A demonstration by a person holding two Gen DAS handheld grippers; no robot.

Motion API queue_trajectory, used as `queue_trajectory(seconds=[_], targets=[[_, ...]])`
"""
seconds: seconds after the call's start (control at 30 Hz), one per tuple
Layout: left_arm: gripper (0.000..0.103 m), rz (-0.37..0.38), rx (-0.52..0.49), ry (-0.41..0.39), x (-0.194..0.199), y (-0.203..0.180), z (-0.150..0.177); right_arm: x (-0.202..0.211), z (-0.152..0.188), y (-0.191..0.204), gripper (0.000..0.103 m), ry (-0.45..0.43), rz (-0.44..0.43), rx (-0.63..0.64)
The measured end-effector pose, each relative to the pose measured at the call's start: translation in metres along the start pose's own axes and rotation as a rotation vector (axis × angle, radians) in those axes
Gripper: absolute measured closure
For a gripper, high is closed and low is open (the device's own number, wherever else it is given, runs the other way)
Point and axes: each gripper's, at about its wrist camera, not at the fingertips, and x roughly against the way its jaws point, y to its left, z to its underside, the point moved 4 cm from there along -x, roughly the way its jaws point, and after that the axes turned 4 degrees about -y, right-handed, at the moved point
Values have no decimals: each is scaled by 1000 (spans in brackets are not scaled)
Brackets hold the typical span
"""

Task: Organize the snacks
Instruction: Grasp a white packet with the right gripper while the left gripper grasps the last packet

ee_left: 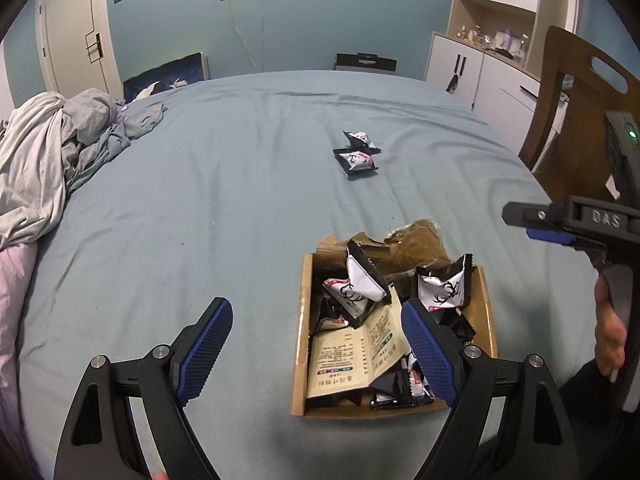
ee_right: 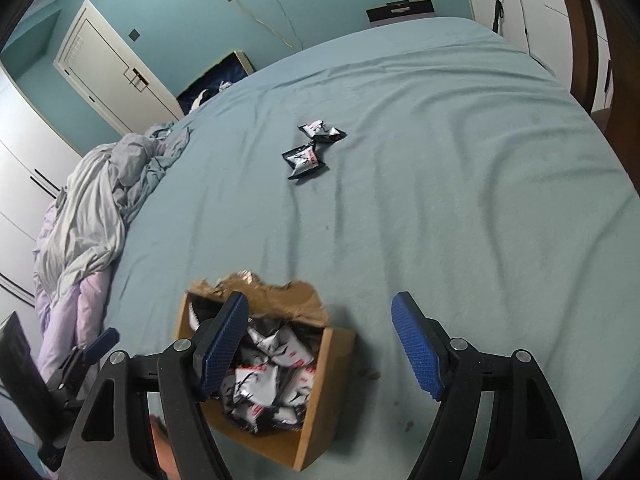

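Two wrist views over a bed (ee_left: 200, 184) with a blue-grey sheet. My left gripper (ee_left: 316, 348) has its jaws wide, nothing between the pads; its right-hand pad overlaps the edge of the cardboard box (ee_left: 301, 344) at about 4 o'clock in that view. The box lies open on the bed, holding black-and-white snack packets (ee_left: 366, 284) and a printed leaflet (ee_left: 352, 356), its torn flap at the far side. My right gripper (ee_right: 320, 346) also has its jaws wide and empty; the left-hand pad sits over the box (ee_right: 320, 436), which lies at 7 o'clock in that view. Two loose snack packets (ee_left: 357, 155) lie touching each other on the sheet at 12 o'clock from the box, well apart from it. Crumpled bedding (ee_left: 52, 152) lies at 9 o'clock.
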Motion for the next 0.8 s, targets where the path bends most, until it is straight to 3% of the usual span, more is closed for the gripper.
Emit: queue_trajectory(seconds=[0.47, 0.7, 0.8], targets=[[16, 15, -26, 38, -19, -6, -8, -61, -55, -12, 30, 80, 10, -5], [16, 29, -17, 68, -30, -4, -10, -114, -97, -3, 30, 123, 31, 97], [16, 40, 13, 79, -34, 2, -11, -143, -133, -2, 30, 112, 66, 118]])
